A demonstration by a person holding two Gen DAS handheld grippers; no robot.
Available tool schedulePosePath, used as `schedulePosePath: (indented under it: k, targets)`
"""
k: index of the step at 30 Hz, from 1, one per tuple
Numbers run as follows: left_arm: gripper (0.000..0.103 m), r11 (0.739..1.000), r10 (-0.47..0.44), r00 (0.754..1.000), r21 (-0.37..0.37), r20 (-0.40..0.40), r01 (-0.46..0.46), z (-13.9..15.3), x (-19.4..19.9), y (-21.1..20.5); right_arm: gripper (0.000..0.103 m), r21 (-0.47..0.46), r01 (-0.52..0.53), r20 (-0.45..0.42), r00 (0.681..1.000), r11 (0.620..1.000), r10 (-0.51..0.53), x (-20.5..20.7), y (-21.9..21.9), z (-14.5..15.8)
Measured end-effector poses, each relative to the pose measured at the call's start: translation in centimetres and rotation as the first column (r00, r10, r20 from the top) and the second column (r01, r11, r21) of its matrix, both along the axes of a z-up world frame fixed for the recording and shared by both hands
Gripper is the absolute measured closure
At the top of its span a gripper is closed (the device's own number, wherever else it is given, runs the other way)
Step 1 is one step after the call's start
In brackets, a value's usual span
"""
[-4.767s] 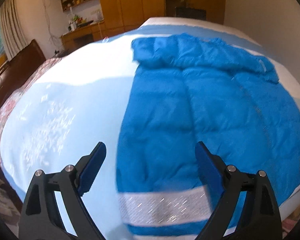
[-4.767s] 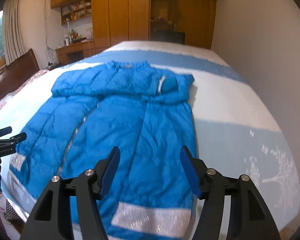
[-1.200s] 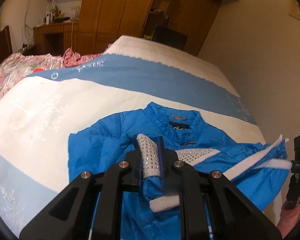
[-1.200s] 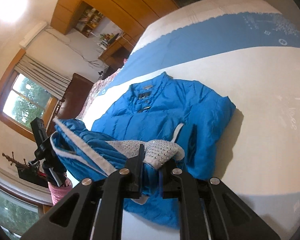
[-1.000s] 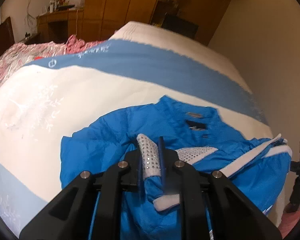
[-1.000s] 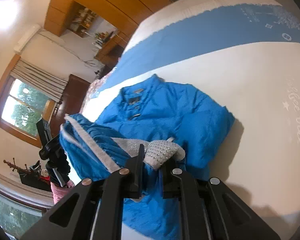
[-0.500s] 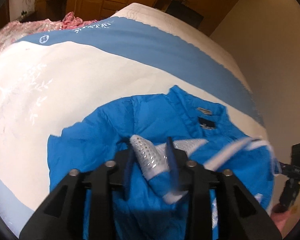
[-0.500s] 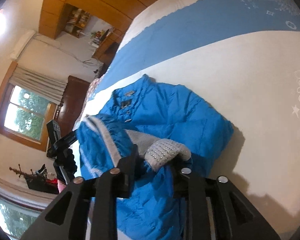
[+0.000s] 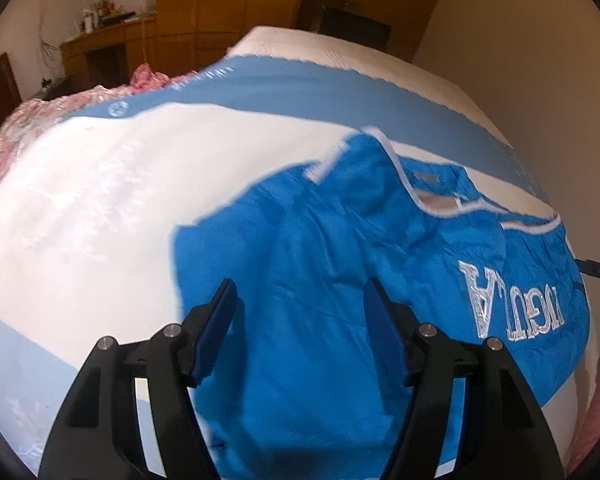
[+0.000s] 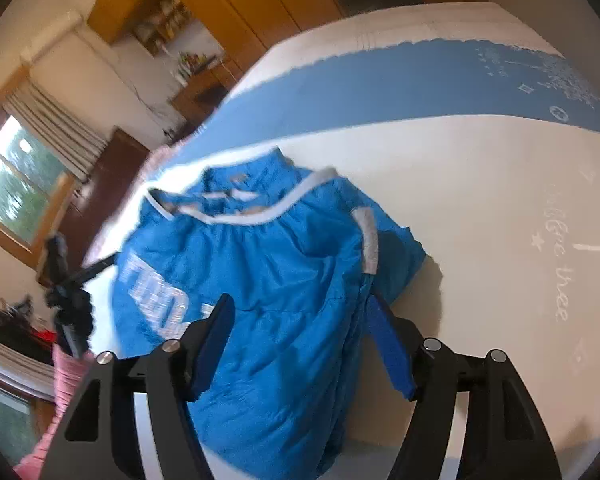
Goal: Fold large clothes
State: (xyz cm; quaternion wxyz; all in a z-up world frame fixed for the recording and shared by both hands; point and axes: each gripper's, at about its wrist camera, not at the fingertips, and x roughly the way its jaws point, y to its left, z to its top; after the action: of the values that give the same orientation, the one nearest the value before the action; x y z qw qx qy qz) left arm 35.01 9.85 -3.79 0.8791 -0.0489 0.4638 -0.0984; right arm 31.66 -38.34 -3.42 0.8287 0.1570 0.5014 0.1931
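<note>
1. Left tool (image 9: 298, 308): your jaws are spreading and nothing is pinched between them now. A second ago they were clamped on the studded hem; that hem is out of your grip and the blue cloth lies under the open fingers.
2. Jacket (image 9: 340, 280): it sits on the bed (image 9: 100, 208), lower half thrown up over the collar end, silver lettering (image 9: 512, 304) face up. The white-trimmed hem (image 9: 396, 168) has landed near the collar. That is the bottom-to-top fold laid down.
3. Right tool (image 10: 300, 320): same story, jaws opening, hem let go, empty, hovering just over the jacket's right side.
4. What it means: one fold looks done, but the top layer is rumpled and the hem line runs crooked.
5. Next, I'd judge, you smooth it or square the edges before another fold.
</note>
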Motion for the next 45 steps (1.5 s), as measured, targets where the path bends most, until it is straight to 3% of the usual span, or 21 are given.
schedulePosePath:
  k: [1, 3, 5, 6, 10, 13, 16, 19, 23, 27, 29, 33, 37, 41, 45]
  targets:
    - [0.046, 1.000, 0.000, 1.000, 0.015, 0.005, 0.000, -0.2, 0.0, -0.5, 0.037, -0.044, -0.003, 0.006, 1.000, 0.999, 0.003, 0.3, 0.9, -0.3]
    - [0.058, 0.999, 0.012, 1.000, 0.045, 0.017, -0.013, -0.4, 0.1, -1.3, 0.070, -0.144, 0.010, 0.040, 0.999, 0.990, -0.004, 0.4, 2.1, -0.2]
    - [0.084, 0.997, 0.027, 0.999, 0.066, 0.043, -0.029, -0.3, 0.1, -1.8, 0.088, -0.201, 0.033, 0.082, 0.997, 0.979, -0.017, 0.3, 2.6, 0.2]
    - [0.088, 0.997, 0.034, 0.998, 0.067, 0.059, -0.038, -0.1, -0.1, -1.9, 0.092, -0.198, 0.042, 0.100, 0.995, 0.979, -0.022, 0.2, 2.6, 0.7]
    - [0.096, 0.996, 0.071, 0.987, 0.051, 0.147, -0.079, 1.8, -0.5, -1.8, 0.094, -0.157, 0.082, 0.176, 0.983, 0.984, -0.054, -0.1, 1.9, 3.5]
    - [0.096, 0.992, 0.124, 0.972, -0.043, 0.198, -0.118, 3.3, -0.5, -0.9, 0.094, -0.110, 0.089, 0.203, 0.977, 0.990, -0.065, 0.6, 1.8, 5.0]
    - [0.096, 0.985, 0.164, 0.961, -0.081, 0.222, -0.150, 3.7, 0.3, -0.3, 0.094, -0.118, 0.108, 0.190, 0.978, 0.987, -0.084, 2.9, 2.1, 4.9]
    - [0.096, 0.983, 0.184, 0.965, -0.052, 0.187, -0.177, 2.4, 1.9, -0.1, 0.094, -0.105, 0.126, 0.131, 0.985, 0.986, -0.112, 5.7, 2.1, 2.9]
    - [0.089, 0.978, 0.208, 0.975, 0.008, 0.075, -0.209, -1.6, 4.1, 0.9, 0.094, -0.119, 0.145, 0.026, 0.989, 0.982, -0.143, 8.2, 1.7, -1.2]
    - [0.087, 0.980, 0.199, 0.979, 0.001, 0.034, -0.199, -3.4, 4.6, 1.2, 0.089, -0.075, 0.151, -0.041, 0.987, 0.986, -0.155, 8.7, 1.4, -4.6]
    - [0.084, 0.979, 0.205, 0.979, -0.004, 0.015, -0.204, -3.4, 4.7, 1.4, 0.088, -0.081, 0.153, -0.035, 0.987, 0.985, -0.156, 8.5, 1.3, -4.6]
    - [0.078, 0.972, 0.234, 0.972, -0.014, 0.004, -0.234, -2.0, 3.9, 2.4, 0.075, -0.135, 0.181, -0.001, 0.983, 0.974, -0.183, 7.1, 1.1, -2.8]
    - [0.075, 0.969, 0.247, 0.966, -0.044, 0.081, -0.244, 1.4, 1.4, 2.8, 0.075, -0.192, 0.207, 0.077, 0.978, 0.959, -0.196, 3.8, 1.3, 0.2]
    - [0.075, 0.985, 0.175, 0.973, -0.020, 0.150, -0.174, 3.7, -1.1, -0.8, 0.076, -0.171, 0.170, 0.119, 0.981, 0.970, -0.151, -0.4, 4.0, 1.9]
    - [0.075, 0.995, 0.090, 0.982, 0.025, 0.166, -0.095, 2.9, -2.6, -5.4, 0.076, -0.194, 0.120, 0.169, 0.982, 0.974, -0.087, -2.8, 7.7, 1.8]
